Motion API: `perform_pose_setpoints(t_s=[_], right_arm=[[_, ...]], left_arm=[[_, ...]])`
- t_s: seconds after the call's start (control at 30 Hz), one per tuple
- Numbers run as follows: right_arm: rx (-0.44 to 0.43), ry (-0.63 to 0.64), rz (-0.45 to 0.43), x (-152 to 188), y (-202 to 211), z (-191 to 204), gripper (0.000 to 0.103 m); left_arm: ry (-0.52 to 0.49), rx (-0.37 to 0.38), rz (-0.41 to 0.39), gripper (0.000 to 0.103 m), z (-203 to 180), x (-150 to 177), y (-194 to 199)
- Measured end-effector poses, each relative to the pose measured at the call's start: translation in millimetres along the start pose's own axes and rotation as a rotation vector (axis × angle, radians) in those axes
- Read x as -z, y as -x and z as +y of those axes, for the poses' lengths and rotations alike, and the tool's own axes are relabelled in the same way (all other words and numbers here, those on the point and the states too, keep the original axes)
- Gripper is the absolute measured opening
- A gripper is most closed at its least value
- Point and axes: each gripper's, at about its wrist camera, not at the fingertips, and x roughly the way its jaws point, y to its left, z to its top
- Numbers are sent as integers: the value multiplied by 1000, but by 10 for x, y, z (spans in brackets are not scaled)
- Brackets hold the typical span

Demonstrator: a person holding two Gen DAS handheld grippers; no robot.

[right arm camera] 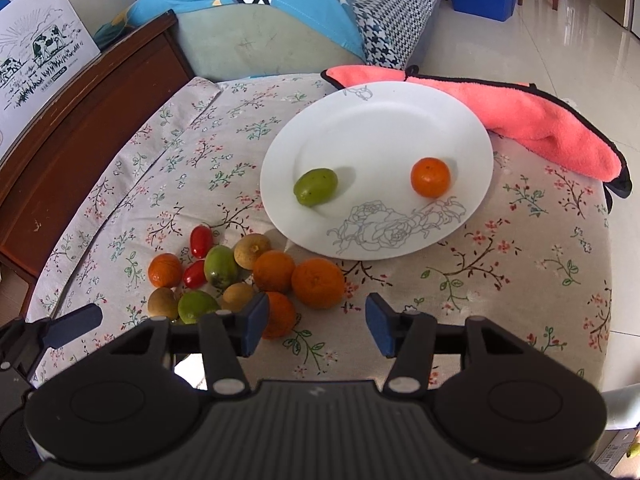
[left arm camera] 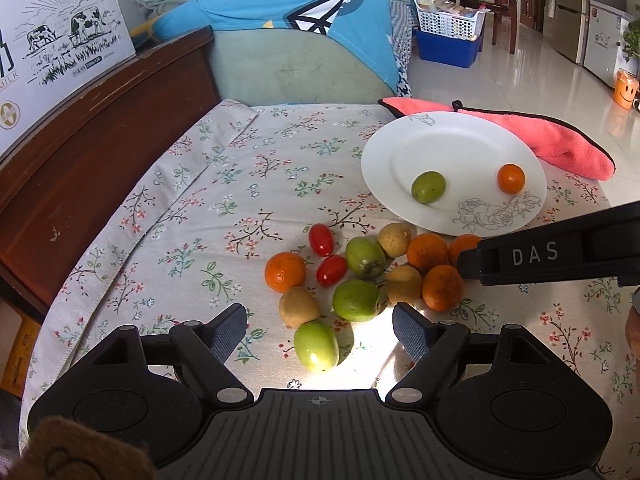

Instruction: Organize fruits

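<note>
Nearest the cameras, both grippers hang over a surface covered by a flowered cloth (right arm camera: 500, 264), its right side bare of fruit out to the rounded edge. Jaws of the left gripper (left arm camera: 320, 330) stand wide apart with nothing gripped; a green fruit (left arm camera: 316, 346) lies on the cloth between them, untouched. Those of the right gripper (right arm camera: 316, 326) stand partly apart and hold nothing, one pad just in front of an orange (right arm camera: 278, 314). Just beyond, the loose fruit sits bunched together: oranges, green fruits, brownish ones and two small red tomatoes (left arm camera: 321, 239). Past the pile, a white plate (right arm camera: 380, 120) with a drawn rose carries one green fruit (right arm camera: 315, 186) and one small orange (right arm camera: 430, 177), well apart. Behind the plate, a pink towel (right arm camera: 540, 128) lies along the far edge, touching the rim. A dark wooden board (left arm camera: 100, 128) flanks the left side.
</note>
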Motion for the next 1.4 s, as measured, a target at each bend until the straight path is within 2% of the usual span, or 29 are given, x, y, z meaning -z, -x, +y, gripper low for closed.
perform_pose_setpoints(t_s=[0.4,0.9,1.17,1.4], right_arm=[[5,33,-22,-2,53,24,54],[-3,41,3,20,20,45,56],[-46,37,4,101,185,72,56],[-109,6,29,364,546,12,56]], left_arm=[[-25,6,-20,82,-107,-23,37],[-33,-9,-23,83,-63,-8,88],[-30,9,-30,83,-23,127,368],[8,12,-23,83,155,333,800]])
